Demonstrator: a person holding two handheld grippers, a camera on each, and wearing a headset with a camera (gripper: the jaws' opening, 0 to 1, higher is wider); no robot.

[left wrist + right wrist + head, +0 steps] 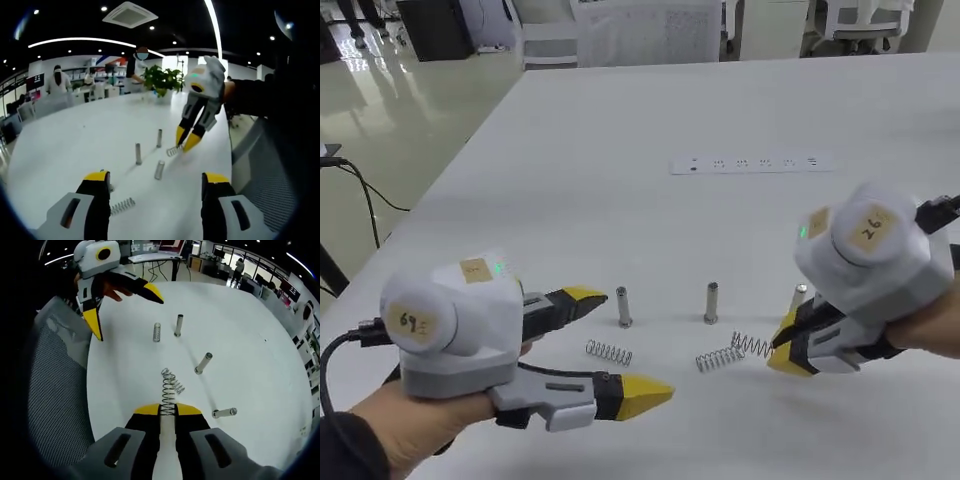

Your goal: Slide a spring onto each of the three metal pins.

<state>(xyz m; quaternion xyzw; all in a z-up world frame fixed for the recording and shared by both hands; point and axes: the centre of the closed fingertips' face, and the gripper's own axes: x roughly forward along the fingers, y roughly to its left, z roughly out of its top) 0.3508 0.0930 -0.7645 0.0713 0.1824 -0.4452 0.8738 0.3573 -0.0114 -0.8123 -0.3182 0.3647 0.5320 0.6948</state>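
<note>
1. Three metal pins (711, 302) stand upright in a row on the table (620, 200), all bare.
2. Three springs: two (608, 351) lie loose, and the right gripper (782, 352), stickered "26", has its jaws clamped on the third spring (752, 345).
3. One left gripper (638, 342), stickered "69", has its jaws apart and empty.

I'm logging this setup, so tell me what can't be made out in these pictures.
Head view: the right gripper hides the base of the right-hand pin.
Right gripper view: the held spring and a loose spring overlap; tangled or merely crossing, I cannot tell.
Head view: markings on the power strip are too small to read.
</note>
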